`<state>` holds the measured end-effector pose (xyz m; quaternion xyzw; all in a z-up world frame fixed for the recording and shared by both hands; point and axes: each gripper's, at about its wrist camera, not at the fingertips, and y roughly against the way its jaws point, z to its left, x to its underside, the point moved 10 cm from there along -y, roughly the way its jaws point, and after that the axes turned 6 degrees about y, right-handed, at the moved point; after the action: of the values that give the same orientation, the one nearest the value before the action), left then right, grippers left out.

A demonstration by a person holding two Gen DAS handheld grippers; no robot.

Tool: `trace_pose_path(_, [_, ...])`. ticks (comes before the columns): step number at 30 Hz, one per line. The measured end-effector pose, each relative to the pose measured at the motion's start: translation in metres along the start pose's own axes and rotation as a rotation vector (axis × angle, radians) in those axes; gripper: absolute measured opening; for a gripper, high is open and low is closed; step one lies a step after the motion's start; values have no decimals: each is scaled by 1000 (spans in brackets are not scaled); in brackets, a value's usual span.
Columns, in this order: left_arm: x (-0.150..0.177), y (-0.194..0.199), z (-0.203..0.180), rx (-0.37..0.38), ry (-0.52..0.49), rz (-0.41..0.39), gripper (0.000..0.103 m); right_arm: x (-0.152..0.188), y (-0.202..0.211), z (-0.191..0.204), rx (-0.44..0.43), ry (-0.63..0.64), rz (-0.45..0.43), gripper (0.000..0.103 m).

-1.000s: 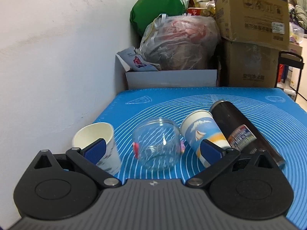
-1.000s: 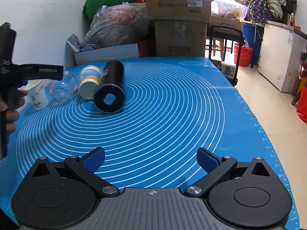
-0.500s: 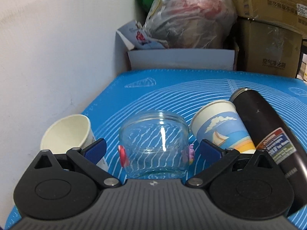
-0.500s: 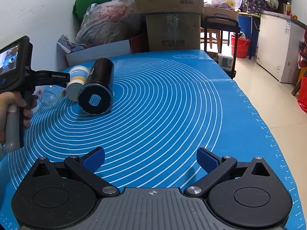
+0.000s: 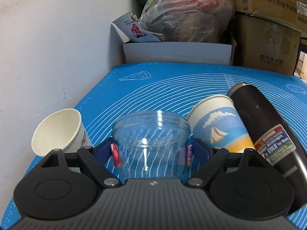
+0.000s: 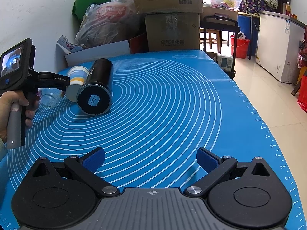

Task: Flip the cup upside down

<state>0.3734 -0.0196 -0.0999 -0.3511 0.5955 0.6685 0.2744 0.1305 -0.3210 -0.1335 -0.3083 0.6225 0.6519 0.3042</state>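
A clear glass cup (image 5: 150, 143) lies on its side on the blue mat (image 5: 172, 84), mouth pointing away from me. My left gripper (image 5: 151, 151) has its blue pads pressed against both sides of the glass, shut on it. In the right wrist view the glass cup (image 6: 49, 98) shows under the left gripper (image 6: 57, 80) at the far left. My right gripper (image 6: 151, 161) is open and empty, low over the near part of the mat.
A white paper cup (image 5: 61, 130) lies left of the glass by the wall. A sailboat-print paper cup (image 5: 216, 126) and a black flask (image 5: 266, 126) lie to its right. Boxes and bags (image 5: 184, 19) stand behind the mat. The table edge (image 6: 255, 115) drops off on the right.
My left gripper moved forward around the glass cup and closed its pads on it. The right gripper stayed open and shifted slightly.
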Motion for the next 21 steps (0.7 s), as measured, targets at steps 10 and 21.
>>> trace_pose_path(10, [23,56,4,66,-33,13,86,-4,10,2,-8,-1,-27,103])
trace_pose_path(21, [78,158,8,182,-92,63,86,-5,38,6,-41,-17,-68,103])
